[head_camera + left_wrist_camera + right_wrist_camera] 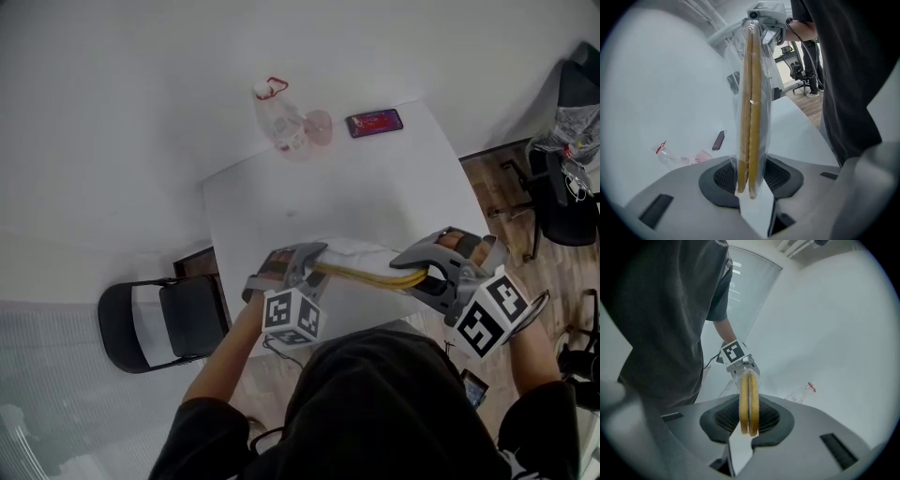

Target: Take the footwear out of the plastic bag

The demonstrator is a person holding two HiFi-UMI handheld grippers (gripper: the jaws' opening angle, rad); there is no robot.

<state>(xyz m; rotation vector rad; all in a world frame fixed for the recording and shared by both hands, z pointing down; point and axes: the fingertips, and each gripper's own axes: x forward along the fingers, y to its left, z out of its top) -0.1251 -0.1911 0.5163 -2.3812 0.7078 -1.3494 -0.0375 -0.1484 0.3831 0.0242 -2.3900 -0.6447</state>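
Note:
A pair of flat yellow slippers [370,276] hangs stretched between my two grippers above the white table [309,197]. A clear plastic bag [361,251] wraps them. My left gripper [314,262] is shut on the bag's end, with the slipper tips inside it. In the left gripper view the bagged slippers [750,117] rise from the left gripper [750,187] toward the right gripper [764,14]. My right gripper [422,272] is shut on the slippers' other end. In the right gripper view the slippers [749,399] sit pinched in the right gripper [749,430], and the left gripper [740,364] holds the far end.
An empty clear bag with a red tie [279,117] and a phone [374,122] lie at the table's far side. A black folding chair [169,319] stands to the left. Office chairs [562,187] stand on the wooden floor at the right.

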